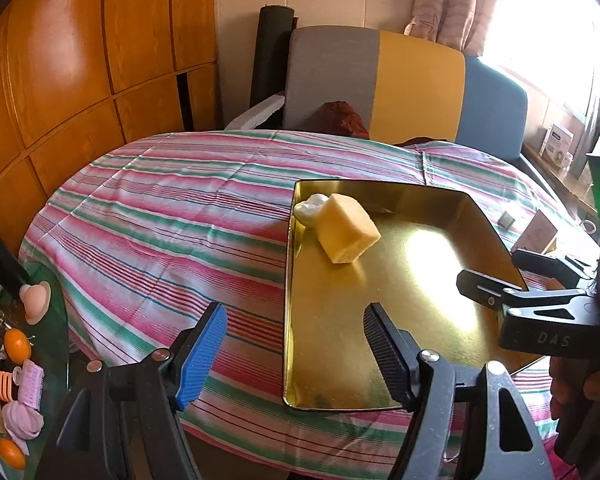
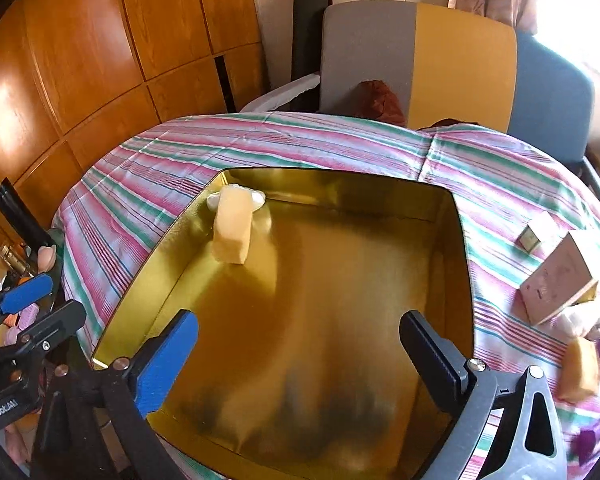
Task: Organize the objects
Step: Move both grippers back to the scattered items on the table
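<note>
we're hovering our left gripper and right gripper, both spread wide and carrying nothing, pale yellow sponge block sitting well ahead in the gold tray's far-left corner, touching a white puffy thing

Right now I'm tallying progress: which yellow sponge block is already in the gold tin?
The yellow sponge block in the gold tin's far left corner, against a white object. The other block lies outside on the striped tablecloth.

Striped table; gold tray, 2 boxes
</note>
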Motion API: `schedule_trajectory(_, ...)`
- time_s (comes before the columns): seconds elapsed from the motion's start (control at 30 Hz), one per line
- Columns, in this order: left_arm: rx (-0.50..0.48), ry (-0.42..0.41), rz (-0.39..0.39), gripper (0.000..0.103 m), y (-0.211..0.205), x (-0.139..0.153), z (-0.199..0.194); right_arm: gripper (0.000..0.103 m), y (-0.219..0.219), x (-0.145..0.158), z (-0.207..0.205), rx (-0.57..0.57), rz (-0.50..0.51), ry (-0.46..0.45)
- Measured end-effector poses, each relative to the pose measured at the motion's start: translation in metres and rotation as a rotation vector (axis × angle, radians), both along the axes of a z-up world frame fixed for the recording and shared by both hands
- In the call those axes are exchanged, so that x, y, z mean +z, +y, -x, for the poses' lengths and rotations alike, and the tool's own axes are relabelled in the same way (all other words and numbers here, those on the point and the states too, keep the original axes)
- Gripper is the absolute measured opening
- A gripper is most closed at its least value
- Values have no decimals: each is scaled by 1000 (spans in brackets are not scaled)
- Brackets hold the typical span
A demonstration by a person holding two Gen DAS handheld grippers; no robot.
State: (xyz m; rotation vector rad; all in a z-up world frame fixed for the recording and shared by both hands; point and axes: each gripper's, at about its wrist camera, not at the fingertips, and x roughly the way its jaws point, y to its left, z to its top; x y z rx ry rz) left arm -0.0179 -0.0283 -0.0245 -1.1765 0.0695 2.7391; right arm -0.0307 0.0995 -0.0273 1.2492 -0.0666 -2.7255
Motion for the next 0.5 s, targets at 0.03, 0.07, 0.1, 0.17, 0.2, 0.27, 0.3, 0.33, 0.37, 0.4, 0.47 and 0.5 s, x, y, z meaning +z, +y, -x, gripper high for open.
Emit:
schedule_trajectory(0.03,-3,-1,0,72,1,0,0,102,2,1,-2,-2,-5,5)
schedule_trajectory(0.07,-7,-2,-1,72,2,0,-1,102,4,2,-5,-4,-12,9)
schedule_trajectory(0.1,-10,-2,-2,72,3,0,-1,102,4,4,-7,-6,-18,13)
schedule_trajectory(0.17,-19,-5,-9,72,4,0,-1,103,10,7,-13,-10,-43,26)
schedule_trajectory(0.2,-24,-6,-14,72,6,0,-1,103,11,8,-14,-11,-53,28)
schedule_trajectory(0.27,-32,-9,-16,72,9,0,-2,103,20,12,-20,-19,-73,37)
schedule_trajectory(0.3,-37,-11,-18,72,10,-1,-2,103,24,13,-23,-25,-82,39)
schedule_trajectory(0.33,-42,-13,-22,72,12,-1,-2,103,30,15,-25,-34,-91,42)
schedule_trajectory(0.37,-45,-15,-24,72,13,-1,-2,103,37,16,-28,-46,-99,44)
schedule_trajectory(0.4,-53,-18,-26,72,16,-2,-2,103,45,18,-32,-60,-104,48)
schedule_trajectory(0.47,-64,-20,-21,72,21,-3,-2,103,62,23,-38,-90,-115,53)
schedule_trajectory(0.5,-72,-21,-18,72,24,-3,-3,103,72,25,-42,-110,-122,57)
